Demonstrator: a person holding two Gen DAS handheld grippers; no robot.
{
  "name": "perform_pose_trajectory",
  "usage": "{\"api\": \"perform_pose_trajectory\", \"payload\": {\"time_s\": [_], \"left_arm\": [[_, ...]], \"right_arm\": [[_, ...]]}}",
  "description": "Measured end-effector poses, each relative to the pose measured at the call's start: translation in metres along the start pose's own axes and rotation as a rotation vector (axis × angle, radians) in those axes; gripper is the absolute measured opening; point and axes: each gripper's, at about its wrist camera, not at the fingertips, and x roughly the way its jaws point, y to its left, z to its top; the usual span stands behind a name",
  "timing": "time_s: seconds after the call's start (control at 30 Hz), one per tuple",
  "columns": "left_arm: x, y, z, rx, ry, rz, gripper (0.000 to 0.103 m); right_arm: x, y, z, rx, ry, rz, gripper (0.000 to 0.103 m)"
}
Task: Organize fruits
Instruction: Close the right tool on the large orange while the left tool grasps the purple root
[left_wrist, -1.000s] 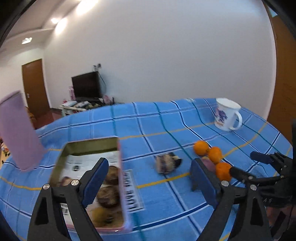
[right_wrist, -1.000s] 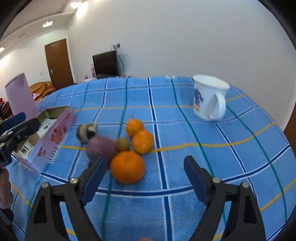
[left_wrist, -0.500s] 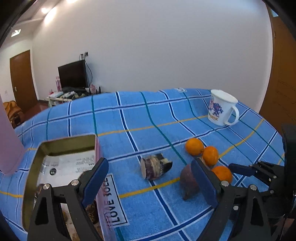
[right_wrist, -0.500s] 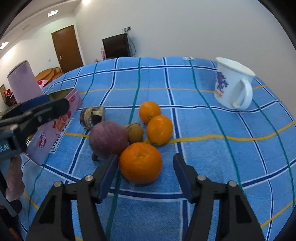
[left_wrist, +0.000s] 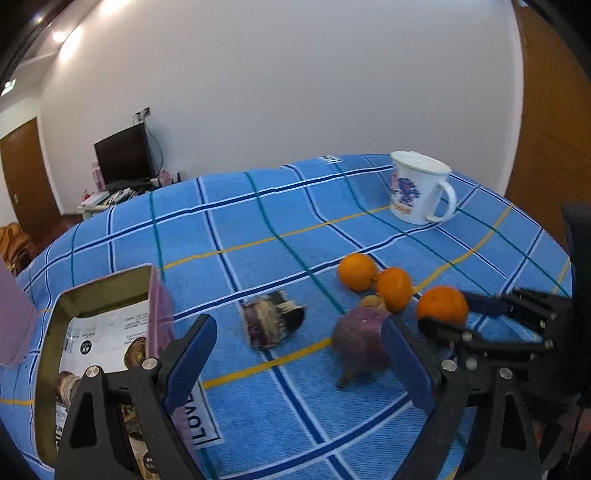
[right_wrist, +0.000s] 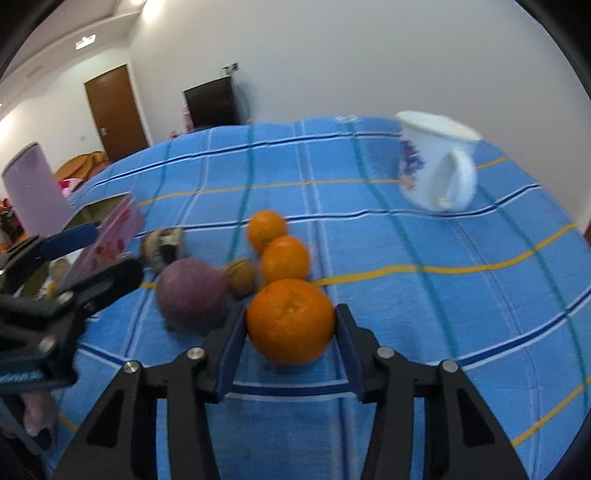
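On a worktop (right_wrist: 406, 295) covered in blue checked cloth, the right gripper (right_wrist: 290, 325), its fingers just closed in, pinches the nearest round orange (right_wrist: 290, 319). The left gripper (left_wrist: 295, 362), fingers spread wide, hovers beside a purple round fruit (left_wrist: 360, 338).

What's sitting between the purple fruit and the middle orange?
A small brown fruit, wedged between the purple fruit and the middle orange; the right wrist view shows it best.
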Motion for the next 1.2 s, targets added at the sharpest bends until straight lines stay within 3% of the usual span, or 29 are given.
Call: {"api": "perform_pose_trajectory", "payload": {"time_s": [0.13, 0.63, 0.73, 0.83, 0.93, 1.1, 1.2], "left_arm": [[0.007, -0.010, -0.001, 0.020, 0.017, -0.011, 0.092], [0.024, -0.043, -0.012, 0.070, 0.090, -0.099, 0.091], [0.035, -0.040, -0.013, 0.059, 0.119, -0.095, 0.072], [0.042, -0.028, -0.011, -0.003, 0.147, -0.163, 0.068], [0.038, -0.029, -0.011, 0.005, 0.122, -0.193, 0.055], [0.038, -0.025, -0.012, -0.012, 0.124, -0.220, 0.055], [0.033, -0.026, -0.013, -0.003, 0.107, -0.199, 0.055]], "right_arm": [[-0.001, -0.014, 0.000, 0.020, 0.005, -0.044, 0.051], [0.004, -0.041, 0.000, 0.143, 0.029, 0.001, 0.051], [0.004, -0.037, 0.000, 0.121, 0.034, -0.001, 0.051], [0.005, -0.033, 0.001, 0.103, 0.037, 0.012, 0.051], [0.008, -0.029, 0.002, 0.081, 0.046, 0.009, 0.051], [0.009, -0.019, 0.002, 0.033, 0.050, 0.020, 0.051], [0.009, -0.018, 0.002, 0.032, 0.045, 0.016, 0.051]]}}
